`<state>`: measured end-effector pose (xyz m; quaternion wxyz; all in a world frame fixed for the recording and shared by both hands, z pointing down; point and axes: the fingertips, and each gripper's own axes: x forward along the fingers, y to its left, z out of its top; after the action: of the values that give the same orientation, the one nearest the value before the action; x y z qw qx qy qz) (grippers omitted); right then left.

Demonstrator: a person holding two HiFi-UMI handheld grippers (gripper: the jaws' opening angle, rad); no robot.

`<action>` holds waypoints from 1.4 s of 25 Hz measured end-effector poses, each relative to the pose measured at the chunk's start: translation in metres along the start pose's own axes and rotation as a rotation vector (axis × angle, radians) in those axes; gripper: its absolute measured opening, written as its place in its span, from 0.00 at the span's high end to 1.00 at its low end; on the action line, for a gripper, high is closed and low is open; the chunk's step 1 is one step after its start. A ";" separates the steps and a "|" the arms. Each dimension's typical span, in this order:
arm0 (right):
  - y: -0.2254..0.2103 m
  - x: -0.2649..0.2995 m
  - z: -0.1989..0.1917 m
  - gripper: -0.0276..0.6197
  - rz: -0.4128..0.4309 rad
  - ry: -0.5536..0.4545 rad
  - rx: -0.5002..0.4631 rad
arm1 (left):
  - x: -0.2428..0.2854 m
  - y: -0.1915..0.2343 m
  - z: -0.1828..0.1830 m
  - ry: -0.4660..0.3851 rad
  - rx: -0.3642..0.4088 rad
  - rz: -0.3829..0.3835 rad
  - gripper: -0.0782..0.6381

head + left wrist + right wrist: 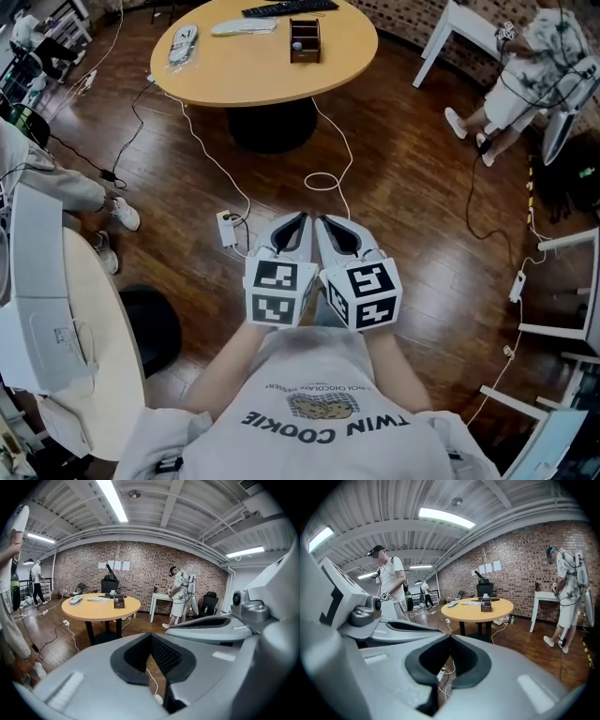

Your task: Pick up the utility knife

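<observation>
I hold both grippers close together in front of my chest, above the wooden floor. In the head view my left gripper (302,217) and right gripper (322,219) each have their jaws together with nothing between them. Both point toward a round wooden table (253,66) some way ahead. On it stand a small brown box (305,39), a black keyboard (289,7), a flat white item (244,27) and a clear bagged item (183,45). I cannot pick out a utility knife. The left gripper (151,635) and right gripper (450,637) views show the same table (101,607) (480,611) far off.
A white power strip (228,228) and looping white cable (323,180) lie on the floor between me and the table. A person (525,75) stands by a white table (459,28) at upper right. A white desk (84,347) and black stool (150,323) are at left.
</observation>
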<state>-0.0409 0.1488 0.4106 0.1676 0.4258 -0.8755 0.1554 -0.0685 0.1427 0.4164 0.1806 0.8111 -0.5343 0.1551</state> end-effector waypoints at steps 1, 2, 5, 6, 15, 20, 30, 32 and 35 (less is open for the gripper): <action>-0.009 0.006 0.005 0.95 0.005 -0.002 -0.002 | 0.010 0.001 0.006 0.002 0.005 0.006 0.88; -0.020 0.012 0.011 0.95 0.010 -0.005 -0.004 | 0.021 0.002 0.013 0.002 0.011 0.012 0.88; -0.053 0.027 0.028 0.95 0.024 -0.011 -0.006 | 0.052 0.003 0.034 0.003 0.019 0.029 0.88; -0.063 0.032 0.033 0.95 0.030 -0.012 -0.006 | 0.062 0.003 0.041 0.000 0.015 0.037 0.88; -0.152 0.066 0.062 0.95 0.101 0.008 -0.034 | 0.152 -0.008 0.085 -0.001 -0.019 0.107 0.88; -0.179 0.081 0.075 0.95 0.144 0.010 -0.051 | 0.178 -0.007 0.100 -0.001 -0.027 0.153 0.88; -0.199 0.120 0.089 0.95 0.184 0.017 -0.040 | 0.216 0.015 0.112 0.015 -0.043 0.183 0.88; -0.202 0.131 0.092 0.95 0.181 0.021 -0.040 | 0.225 0.022 0.115 0.019 -0.045 0.176 0.88; -0.206 0.150 0.097 0.96 0.170 0.021 -0.042 | 0.238 0.037 0.123 0.008 -0.045 0.165 0.88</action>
<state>0.0207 -0.1171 0.4139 0.1719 0.3447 -0.9098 0.1550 -0.0049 -0.1200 0.4181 0.1873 0.7594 -0.6020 0.1607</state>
